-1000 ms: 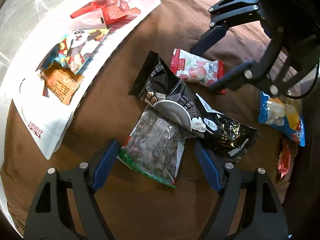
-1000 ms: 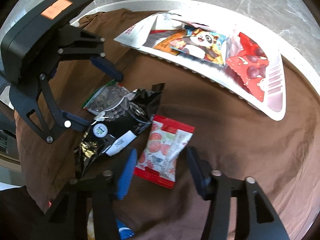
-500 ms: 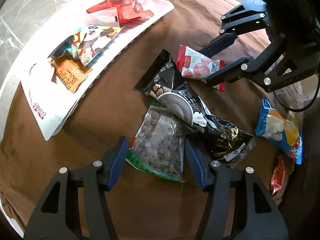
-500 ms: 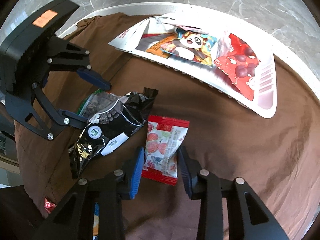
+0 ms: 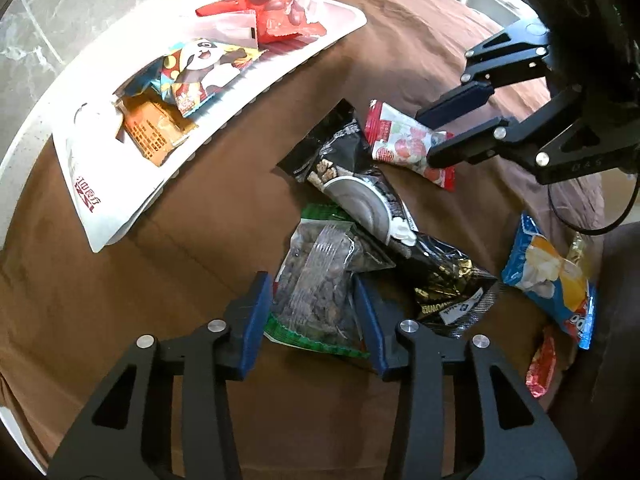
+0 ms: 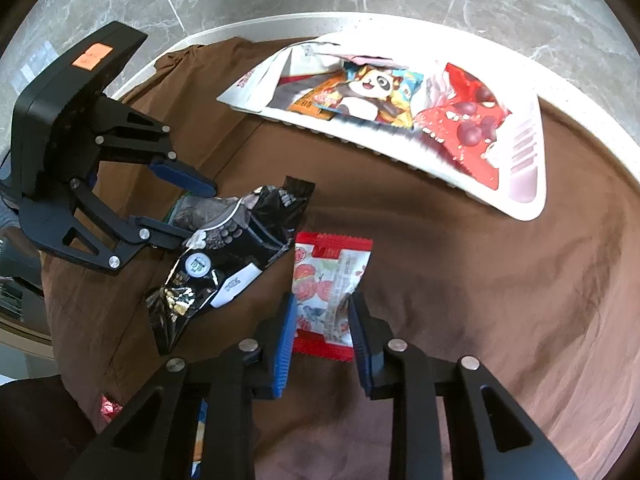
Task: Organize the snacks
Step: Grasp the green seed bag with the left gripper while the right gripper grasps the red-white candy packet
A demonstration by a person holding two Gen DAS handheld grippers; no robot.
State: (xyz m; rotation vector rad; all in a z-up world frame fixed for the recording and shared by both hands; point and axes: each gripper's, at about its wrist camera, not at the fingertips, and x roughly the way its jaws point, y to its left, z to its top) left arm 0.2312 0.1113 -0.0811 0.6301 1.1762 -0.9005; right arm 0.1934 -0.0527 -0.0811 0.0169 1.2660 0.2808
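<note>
A clear bag of brown nuts (image 5: 316, 280) with a green edge lies on the brown cloth, buckled between the pads of my left gripper (image 5: 314, 312), whose jaws are closing on it. A black snack packet (image 5: 360, 184) overlaps the bag's far end. My right gripper (image 6: 322, 320) is closing on a red-and-white fruit candy packet (image 6: 328, 276), which is creased between its pads. Each gripper shows in the other's view: the left gripper (image 6: 196, 212) and the right gripper (image 5: 430, 136). A white tray (image 5: 100, 216) holds a panda packet (image 5: 204, 64), an orange packet and a red packet.
A second black packet with gold print (image 5: 448, 276) lies beside the nut bag. A blue-and-yellow packet (image 5: 548, 276) and a small red packet (image 5: 540, 364) sit at the right edge of the cloth (image 5: 120, 320). Marble surrounds the table's white rim (image 6: 600, 120).
Both grippers' jaws have narrowed from wide apart onto their packets. The nut bag now buckles between the left pads and the candy packet is pinched in the right.
</note>
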